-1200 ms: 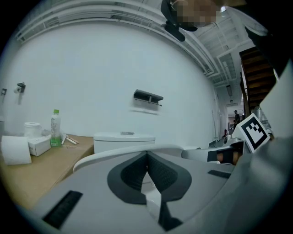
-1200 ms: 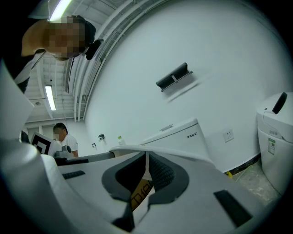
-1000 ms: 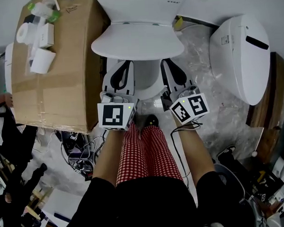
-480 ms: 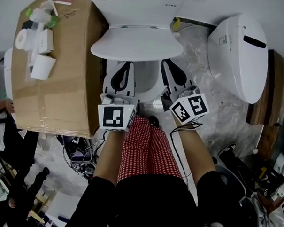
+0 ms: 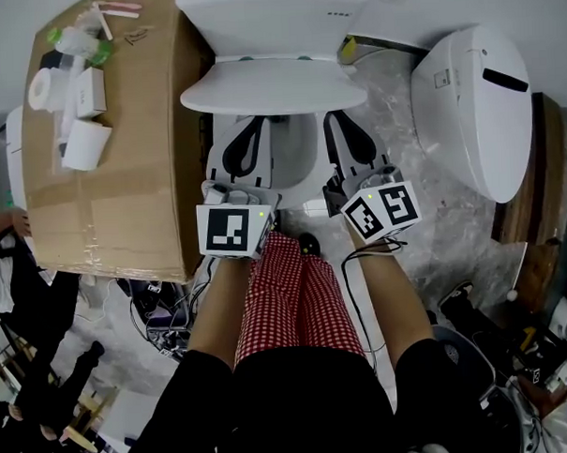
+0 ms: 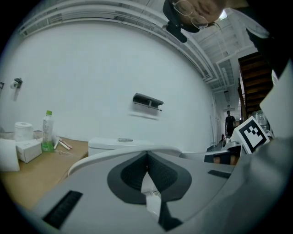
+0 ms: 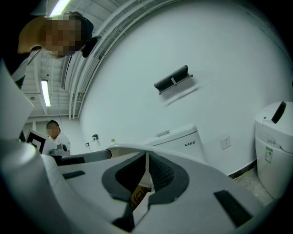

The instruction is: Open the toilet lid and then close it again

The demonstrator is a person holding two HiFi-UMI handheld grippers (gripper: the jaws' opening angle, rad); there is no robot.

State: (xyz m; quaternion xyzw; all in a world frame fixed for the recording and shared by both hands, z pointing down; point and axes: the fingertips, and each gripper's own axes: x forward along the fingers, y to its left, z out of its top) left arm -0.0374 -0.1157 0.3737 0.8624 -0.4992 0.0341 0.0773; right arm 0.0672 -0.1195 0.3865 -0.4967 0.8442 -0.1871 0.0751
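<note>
The left claw [image 5: 257, 124] and right claw [image 5: 332, 120], both pinched together on nothing, have edged further under the front rim of the lowered white plastic toilet lid [image 5: 273, 85], so the lift looks about to start.

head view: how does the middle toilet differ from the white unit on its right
The middle toilet has a plain lid; the right unit has a black slot on top. The middle toilet sits square in the view, with the left gripper and right gripper at its front edge; the right unit sits angled, apart from both. Toilet and unit are both white.
</note>
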